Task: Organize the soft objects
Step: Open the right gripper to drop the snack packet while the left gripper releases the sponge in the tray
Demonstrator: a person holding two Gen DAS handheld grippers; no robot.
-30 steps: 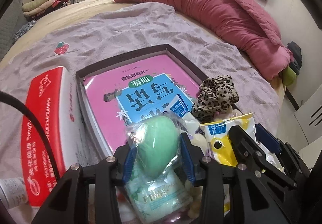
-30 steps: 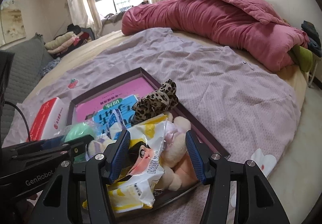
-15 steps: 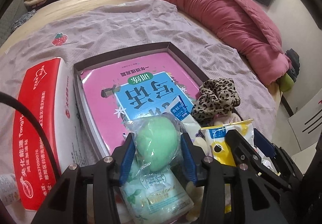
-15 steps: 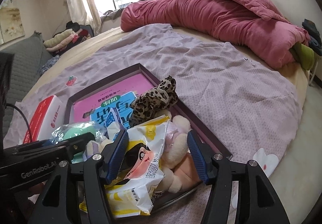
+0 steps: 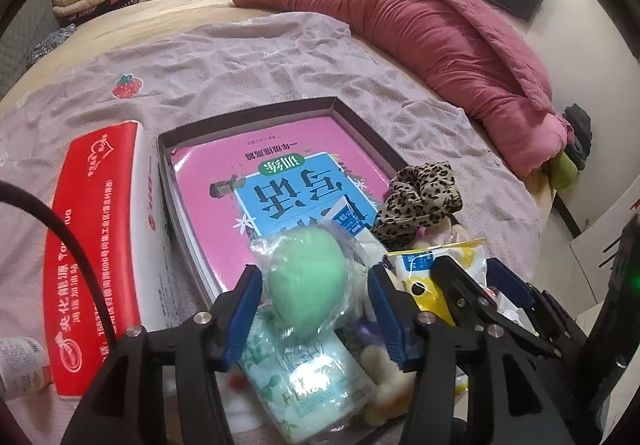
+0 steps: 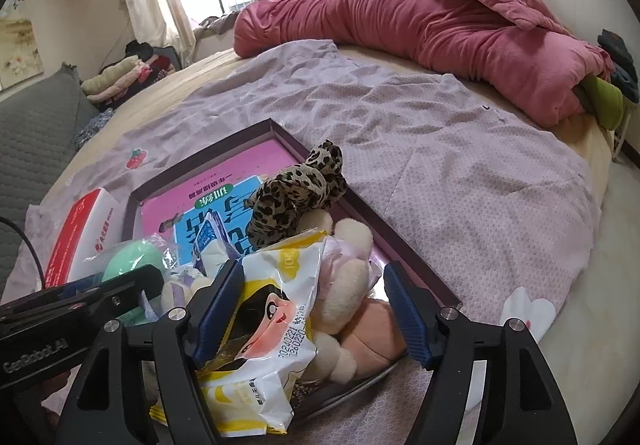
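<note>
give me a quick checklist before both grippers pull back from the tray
1. Left gripper letting go of the bagged green sponge: ok, jaws opening, gaps both sides.
2. Right gripper letting go of the yellow snack bag: cannot tell, jaws opening, left pad still at the bag.
3. Sponge inside the tray: ok, resting on the tissue pack.
4. Snack bag fully in the tray: not ok, lower corner overhangs the near rim.
5. Leopard scrunchie in the tray: ok.
</note>
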